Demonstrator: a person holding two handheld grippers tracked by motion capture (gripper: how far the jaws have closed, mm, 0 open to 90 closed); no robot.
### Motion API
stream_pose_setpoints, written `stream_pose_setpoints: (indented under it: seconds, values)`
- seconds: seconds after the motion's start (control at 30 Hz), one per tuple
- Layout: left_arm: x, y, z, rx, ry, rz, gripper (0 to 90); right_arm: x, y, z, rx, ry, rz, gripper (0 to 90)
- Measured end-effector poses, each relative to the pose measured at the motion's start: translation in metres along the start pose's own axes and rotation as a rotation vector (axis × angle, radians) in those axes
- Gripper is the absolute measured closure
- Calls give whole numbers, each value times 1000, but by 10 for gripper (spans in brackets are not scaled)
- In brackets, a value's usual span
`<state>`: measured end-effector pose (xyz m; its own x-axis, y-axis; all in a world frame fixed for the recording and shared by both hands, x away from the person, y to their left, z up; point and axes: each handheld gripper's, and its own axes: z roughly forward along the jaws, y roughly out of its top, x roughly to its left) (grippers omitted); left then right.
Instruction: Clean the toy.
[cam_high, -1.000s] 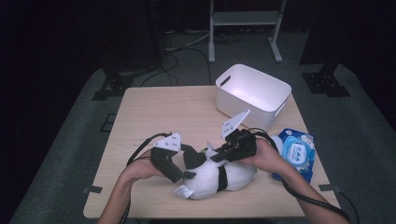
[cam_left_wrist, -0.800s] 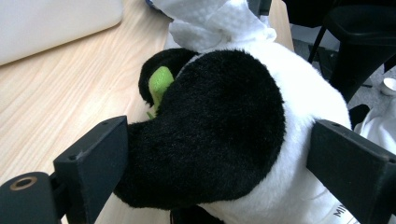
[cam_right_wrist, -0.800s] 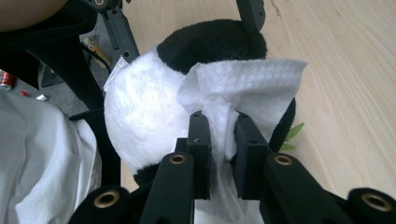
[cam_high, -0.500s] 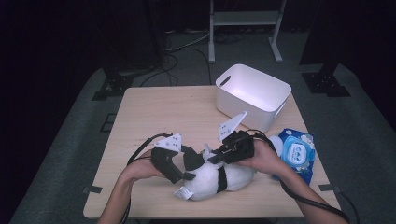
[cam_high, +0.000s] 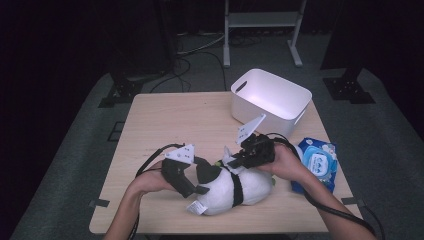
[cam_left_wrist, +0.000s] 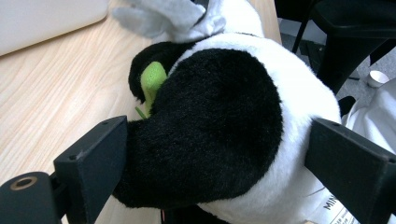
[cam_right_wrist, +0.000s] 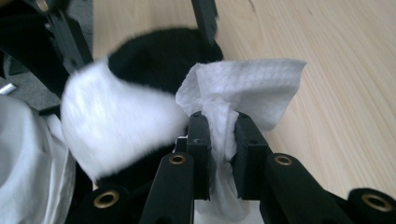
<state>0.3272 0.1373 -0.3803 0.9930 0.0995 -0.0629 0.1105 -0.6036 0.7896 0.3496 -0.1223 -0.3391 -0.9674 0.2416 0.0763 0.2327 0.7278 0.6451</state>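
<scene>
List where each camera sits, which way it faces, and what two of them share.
High view: above the table's near edge, looking forward and down; both forearms, left gripper, right gripper.
Left gripper view: between its jaws, facing the plush panda.
Right gripper view: along jaws pinching a white wipe, panda behind.
Shared: the panda.
</scene>
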Motion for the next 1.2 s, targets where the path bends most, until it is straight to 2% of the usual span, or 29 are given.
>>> stream_pose_setpoints:
  seconds: [0.17, 0.3, 0.47, 0.6, 0.7, 0.93, 1.2]
  values:
    - [0, 1, 1, -13, -1, -10, 72, -5, -21, -14, -18, -18, 44, 782]
    - [-1, 3, 5, -20, 5, -5, 73, -5, -30, -17, -29, -10, 56, 783]
    - [0, 4, 6, -29, 30, -3, 73, 0, -39, -19, -48, -7, 68, 783]
    - [0, 5, 6, -45, 17, -17, 72, 4, -47, -20, -78, 6, 84, 784]
    - [-2, 8, 6, -50, 5, -18, 72, 11, -51, -19, -90, 14, 79, 784]
    - [-5, 10, 6, -41, -7, -12, 72, 20, -49, -18, -98, 39, 54, 783]
    - [-5, 8, 5, -28, -24, -10, 72, 24, -30, -7, -86, 73, 9, 783]
